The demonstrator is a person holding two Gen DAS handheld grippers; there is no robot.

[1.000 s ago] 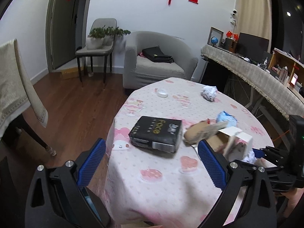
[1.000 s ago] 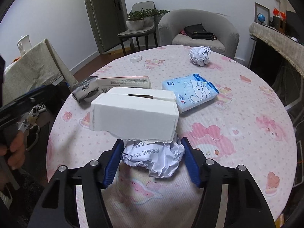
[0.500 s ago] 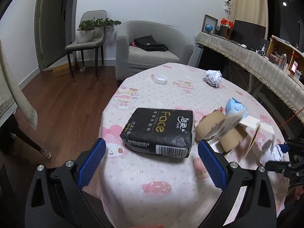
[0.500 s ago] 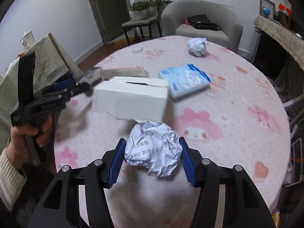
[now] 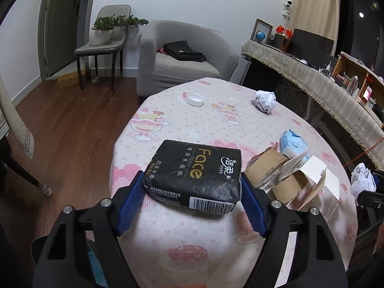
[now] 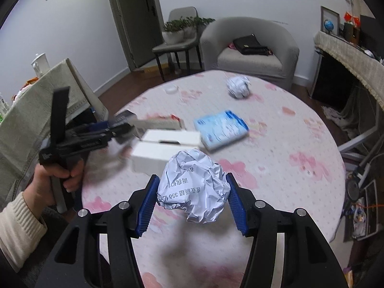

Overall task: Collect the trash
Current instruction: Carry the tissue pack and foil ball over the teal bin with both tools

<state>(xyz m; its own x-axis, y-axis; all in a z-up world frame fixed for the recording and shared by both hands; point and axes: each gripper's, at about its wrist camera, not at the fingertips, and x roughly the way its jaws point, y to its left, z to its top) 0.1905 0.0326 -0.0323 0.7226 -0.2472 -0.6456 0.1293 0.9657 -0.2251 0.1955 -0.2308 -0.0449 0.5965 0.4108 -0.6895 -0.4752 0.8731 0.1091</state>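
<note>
Both grippers are busy: left gripper (image 5: 193,192) closing around the black tissue pack (image 5: 195,176), long axis toward twelve o'clock; right gripper (image 6: 192,202) clamps a crumpled paper ball (image 6: 193,189).

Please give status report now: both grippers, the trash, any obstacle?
Left gripper closing around black tissue pack. Right gripper shut on crumpled paper ball, lifted. Second paper ball, white box remain on table. No obstacle.

Two crumpled paper balls (image 6: 193,189) (image 6: 238,87), two tissue packs (image 5: 195,171) (image 6: 220,128), one opened carton (image 5: 291,177), one white lid (image 5: 195,99).
</note>
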